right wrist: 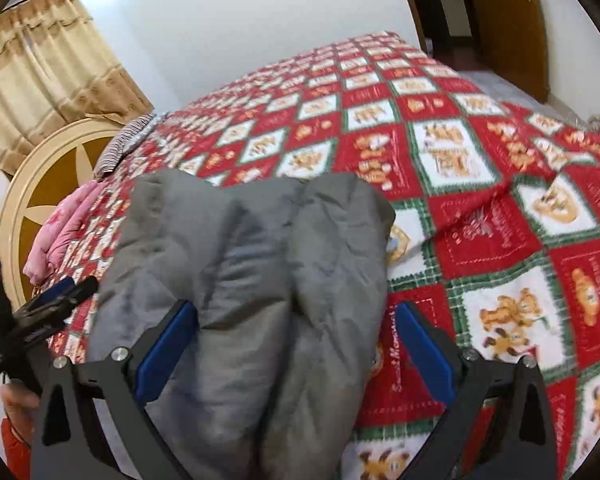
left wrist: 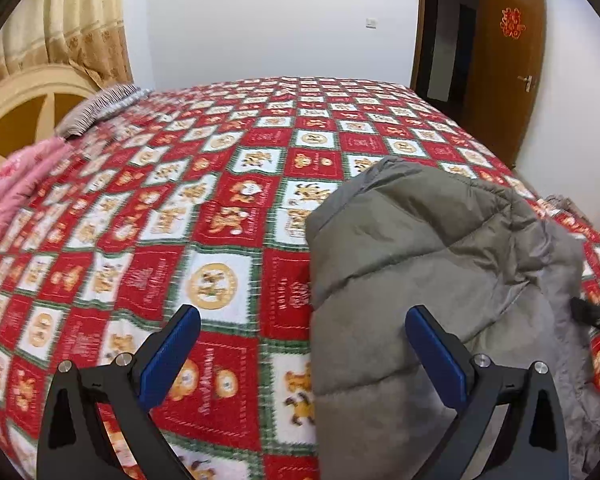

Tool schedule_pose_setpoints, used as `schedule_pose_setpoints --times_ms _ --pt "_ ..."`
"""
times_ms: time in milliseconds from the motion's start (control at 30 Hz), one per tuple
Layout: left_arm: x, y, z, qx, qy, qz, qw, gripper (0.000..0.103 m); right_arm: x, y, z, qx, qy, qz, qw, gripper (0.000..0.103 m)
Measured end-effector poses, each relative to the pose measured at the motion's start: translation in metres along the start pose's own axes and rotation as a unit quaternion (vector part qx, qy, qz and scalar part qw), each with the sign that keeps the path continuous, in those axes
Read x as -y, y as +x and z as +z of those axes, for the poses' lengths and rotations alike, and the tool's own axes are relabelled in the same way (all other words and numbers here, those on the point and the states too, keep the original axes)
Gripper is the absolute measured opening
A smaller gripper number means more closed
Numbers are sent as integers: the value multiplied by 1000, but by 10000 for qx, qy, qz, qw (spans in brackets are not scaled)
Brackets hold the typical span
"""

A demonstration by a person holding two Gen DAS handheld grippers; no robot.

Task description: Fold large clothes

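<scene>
The grey coat (right wrist: 256, 280) lies folded into a thick bundle near the bed's (left wrist: 220, 184) near edge, toward its right corner as the left camera sees it, resting on the red checked quilt (right wrist: 480, 216). It sits there, I judge, because that edge is within easy reach for both hands.

The right gripper (right wrist: 296, 344) hangs over the bundle with its jaws wide apart; the coat lies between the blue pads (right wrist: 168, 340) but nothing presses on it, so it reads as let go.

The left gripper (left wrist: 302, 344) is also spread, gripping nothing, over the quilt at the coat's left edge. Both point steeply down, probably ready to tidy or press the fold.
</scene>
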State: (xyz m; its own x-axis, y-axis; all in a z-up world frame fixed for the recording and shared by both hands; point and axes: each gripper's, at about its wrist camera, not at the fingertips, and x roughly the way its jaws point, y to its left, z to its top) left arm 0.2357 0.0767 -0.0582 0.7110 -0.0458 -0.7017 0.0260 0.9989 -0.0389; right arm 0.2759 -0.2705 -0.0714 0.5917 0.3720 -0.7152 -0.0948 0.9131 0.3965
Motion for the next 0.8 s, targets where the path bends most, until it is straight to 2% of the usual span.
schedule_pose_setpoints --times_ms 67,133,233,333,433,500,600,633,733,800 --pt "-2 10 1 -97 -236 -421 9988 102 5 13 -4 -118 126 184 9997 102" --pt "-6 23 -2 -317 -555 -891 9940 102 9 20 -10 -213 261 382 9987 103" --pt "-16 42 -12 -612 -1142 -1682 9772 102 18 25 -18 -303 477 598 9966 103" --pt "-25 61 -21 -965 -1621 -2096 9594 102 26 27 -23 -303 585 812 9945 103" --pt "-32 74 -26 -1164 -1980 -2444 9421 102 22 24 -26 -257 431 791 9956 103" --pt "-32 75 -23 -1187 -1952 -2531 9401 102 19 25 -26 -259 358 765 9961 103" --pt "-25 71 -14 -1086 -1574 -2537 9482 102 18 23 -22 -285 291 801 9960 103" --pt "-21 72 -13 -1075 -1459 -2631 9476 102 18 25 -20 -267 282 820 9959 103" --pt "-15 87 -14 -1348 -1404 -3016 9333 102 17 32 -19 -285 276 925 9949 103" --pt "-19 89 -14 -1279 -1492 -3240 9254 102 13 34 -21 -240 152 917 9954 103"
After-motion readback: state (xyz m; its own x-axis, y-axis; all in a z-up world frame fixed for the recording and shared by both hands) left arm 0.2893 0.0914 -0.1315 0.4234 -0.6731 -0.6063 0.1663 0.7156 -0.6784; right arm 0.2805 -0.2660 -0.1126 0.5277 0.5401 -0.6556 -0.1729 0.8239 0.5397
